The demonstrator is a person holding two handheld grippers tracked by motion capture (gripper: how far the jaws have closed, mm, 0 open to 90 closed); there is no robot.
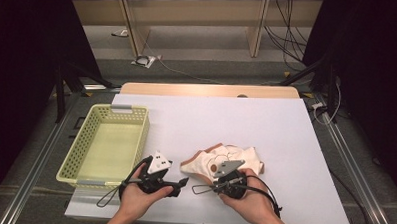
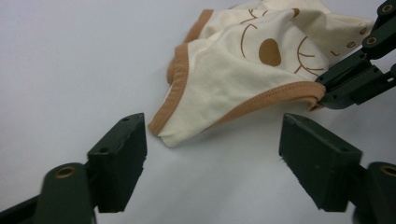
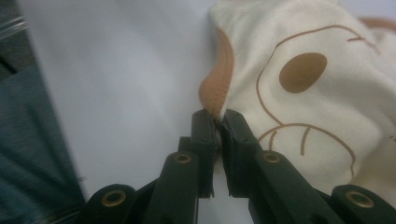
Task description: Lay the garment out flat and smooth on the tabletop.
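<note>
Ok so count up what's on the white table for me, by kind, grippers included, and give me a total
Cream garment with brown trim: 1
Yellow perforated basket: 1
Hand-held grippers: 2, the left gripper with jaws apart short of the cloth, the right gripper pinching the garment's brown hem
Total: 4

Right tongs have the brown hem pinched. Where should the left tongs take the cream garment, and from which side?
Take the free corner of the cream garment, where two brown hems meet. In the left gripper view it points at the open left tongs, just ahead of their jaws, so come straight in, low over the white table. The right tongs grip the same lower hem further along, leaving that corner free.
</note>
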